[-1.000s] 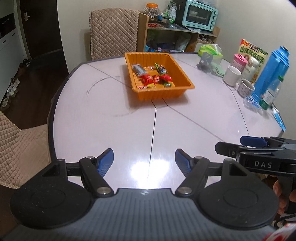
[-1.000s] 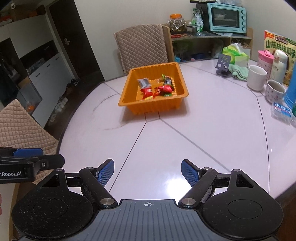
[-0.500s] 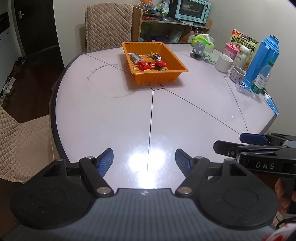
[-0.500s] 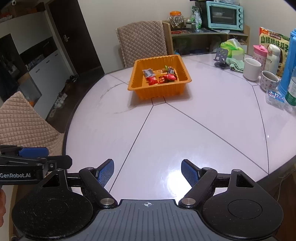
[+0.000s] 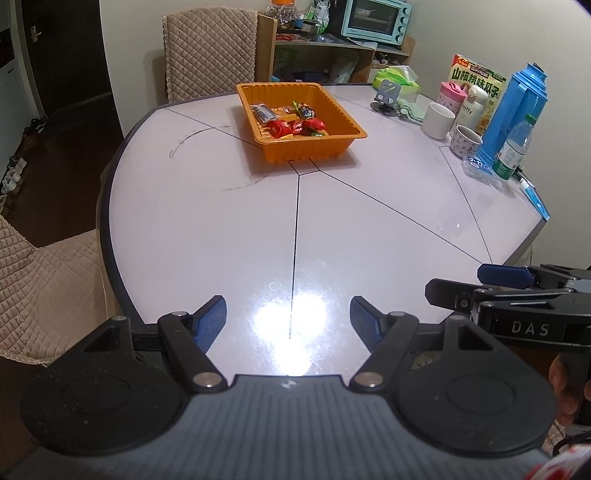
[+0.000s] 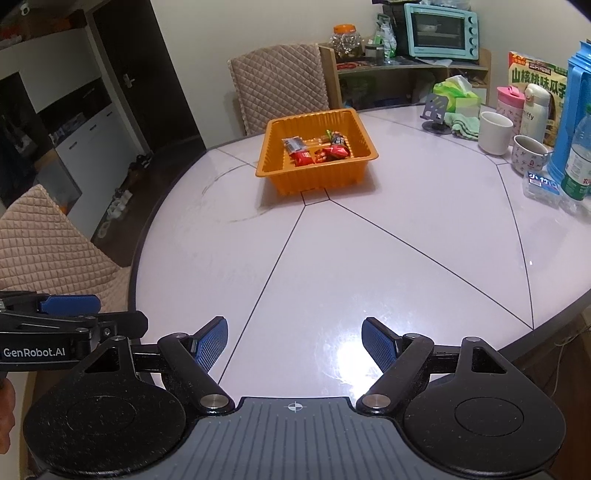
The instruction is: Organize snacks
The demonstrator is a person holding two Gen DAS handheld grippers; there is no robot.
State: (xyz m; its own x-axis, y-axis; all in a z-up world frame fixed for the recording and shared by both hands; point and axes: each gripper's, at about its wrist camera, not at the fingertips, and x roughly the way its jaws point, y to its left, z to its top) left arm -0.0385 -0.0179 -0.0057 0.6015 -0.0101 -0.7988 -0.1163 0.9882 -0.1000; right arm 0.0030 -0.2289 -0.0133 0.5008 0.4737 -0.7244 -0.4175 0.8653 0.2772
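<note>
Nearest, the left tool (image 5: 288, 317) and the right tool (image 6: 294, 339) both hang released and empty over the near rim of the bench (image 5: 258, 229), blue pads spread wide, side by side. The glossy pale top, cut by dark seams, throws a bright glare at 6 o'clock. Past the centre, at 12 o'clock, sits the orange tray (image 5: 334, 107) holding the snacks (image 5: 295, 123), a loose cluster of red and dark packets. At 2 o'clock stand a white mug (image 5: 437, 120), a patterned cup (image 5: 466, 139) and a blue thermos (image 5: 513, 110). Farther back are a quilted chair (image 5: 208, 50) and a teal oven (image 5: 376, 16) on a shelf (image 5: 325, 46).
</note>
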